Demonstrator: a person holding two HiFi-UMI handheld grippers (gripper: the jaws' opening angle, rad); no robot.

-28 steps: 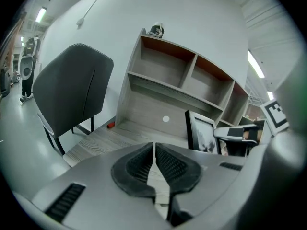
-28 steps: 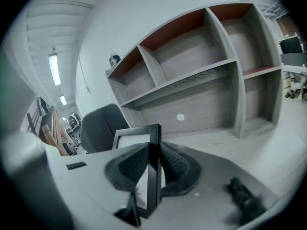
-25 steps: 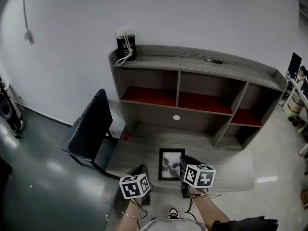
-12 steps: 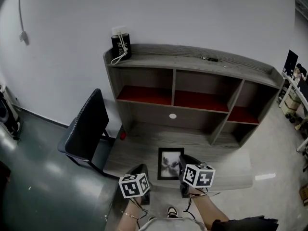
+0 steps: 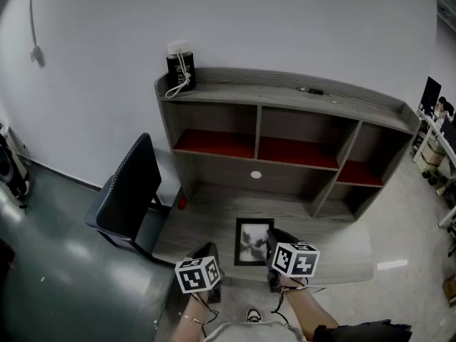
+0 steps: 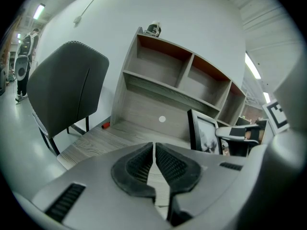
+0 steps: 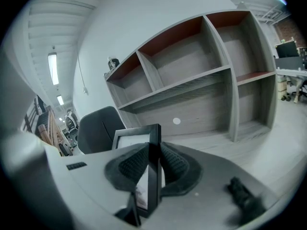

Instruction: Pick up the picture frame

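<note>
A black picture frame (image 5: pixel 252 242) with a grey print is held over the desk's front part. In the right gripper view the frame (image 7: pixel 152 143) stands on edge between the pads, and my right gripper (image 7: pixel 152 169) is shut on its right side. The same frame (image 6: pixel 205 134) shows at the right of the left gripper view. My left gripper (image 6: pixel 154 164) is shut with nothing between its pads; it hangs left of the frame, near the desk's front edge, where the head view shows its marker cube (image 5: pixel 199 274). The right gripper's cube (image 5: pixel 294 259) sits just right of the frame.
A grey wooden desk (image 5: pixel 335 244) carries a shelf unit (image 5: pixel 285 137) with red-backed compartments. A black box with a white cable (image 5: pixel 181 70) stands on the unit's top left. A dark chair (image 5: pixel 128 191) is left of the desk. A small red thing (image 5: pixel 184 203) lies by the desk's left edge.
Only the head camera shifted slightly, so the shelf unit sits a little differently in view. Both grippers and the frame keep their places.
</note>
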